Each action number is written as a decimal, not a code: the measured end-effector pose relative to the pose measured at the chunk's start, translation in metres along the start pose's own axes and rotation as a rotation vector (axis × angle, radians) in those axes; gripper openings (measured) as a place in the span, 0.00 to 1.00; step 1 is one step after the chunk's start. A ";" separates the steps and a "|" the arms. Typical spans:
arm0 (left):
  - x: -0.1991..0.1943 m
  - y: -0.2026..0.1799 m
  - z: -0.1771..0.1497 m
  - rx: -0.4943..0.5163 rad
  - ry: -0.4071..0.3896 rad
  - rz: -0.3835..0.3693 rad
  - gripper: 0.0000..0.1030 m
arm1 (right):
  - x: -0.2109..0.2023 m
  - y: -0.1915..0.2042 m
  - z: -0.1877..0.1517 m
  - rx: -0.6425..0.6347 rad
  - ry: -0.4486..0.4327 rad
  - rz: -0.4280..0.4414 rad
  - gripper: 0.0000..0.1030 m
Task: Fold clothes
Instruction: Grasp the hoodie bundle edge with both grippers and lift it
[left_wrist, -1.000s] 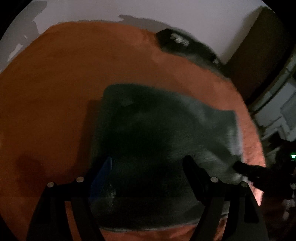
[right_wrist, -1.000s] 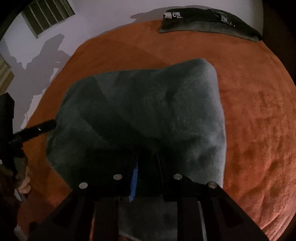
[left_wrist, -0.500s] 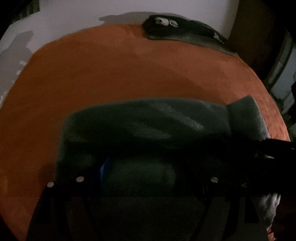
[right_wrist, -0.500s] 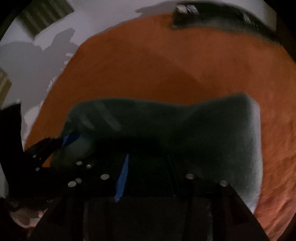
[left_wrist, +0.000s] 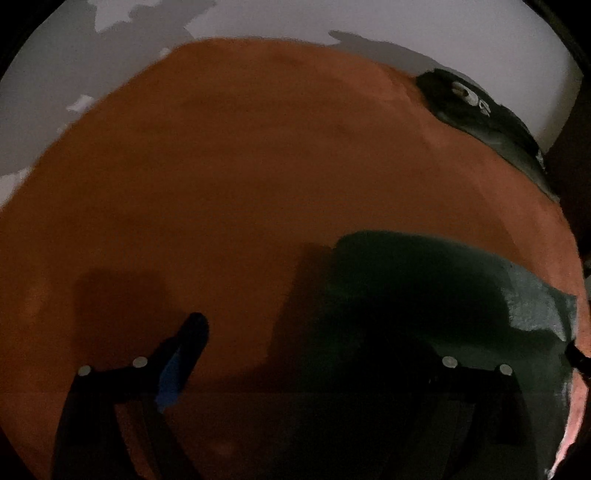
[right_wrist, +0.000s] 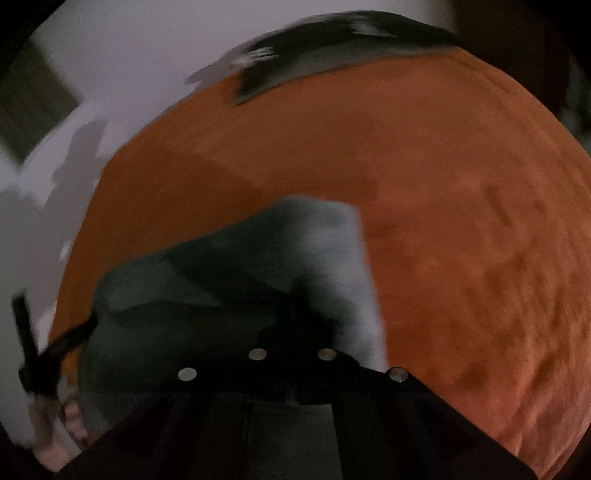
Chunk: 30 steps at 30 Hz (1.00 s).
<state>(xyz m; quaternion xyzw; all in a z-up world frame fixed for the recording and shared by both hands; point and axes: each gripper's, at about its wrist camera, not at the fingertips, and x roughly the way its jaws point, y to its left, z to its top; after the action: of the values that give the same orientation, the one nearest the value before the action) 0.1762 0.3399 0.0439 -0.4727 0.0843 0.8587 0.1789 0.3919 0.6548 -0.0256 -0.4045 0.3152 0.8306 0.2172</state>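
A: Right gripper (right_wrist: 291, 332) pinched on grey fleece garment (right_wrist: 221, 295) at 6 o'clock, likely carrying a fold.
B: Left gripper (left_wrist: 314, 347) spread wide, empty; garment (left_wrist: 424, 302) at 4 o'clock on orange blanket (left_wrist: 240, 166).

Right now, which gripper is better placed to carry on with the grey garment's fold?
Right. The right gripper looks shut on the grey garment; the left gripper is open, empty, beside it.

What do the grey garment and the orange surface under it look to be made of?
Grey garment: seemingly fleece or plush knit, matte, with a fuzzy nap that catches light pale along its right edge. Orange surface: likely a velvety or suede-like cover, matte, mottled with soft dents. Dim light and blur leave both uncertain.
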 end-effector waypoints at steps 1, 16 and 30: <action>-0.008 -0.010 -0.001 0.016 -0.016 0.013 0.93 | -0.003 -0.001 0.002 0.009 -0.009 -0.014 0.00; -0.018 -0.132 -0.042 0.277 -0.137 0.006 0.93 | 0.053 0.141 -0.024 -0.387 0.039 0.016 0.06; 0.006 -0.128 -0.047 0.266 -0.123 -0.055 0.95 | 0.079 0.118 -0.033 -0.376 0.026 0.046 0.04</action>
<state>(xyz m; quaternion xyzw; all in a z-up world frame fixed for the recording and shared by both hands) 0.2593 0.4443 0.0166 -0.3936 0.1729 0.8621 0.2683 0.2910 0.5563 -0.0641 -0.4413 0.1663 0.8743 0.1148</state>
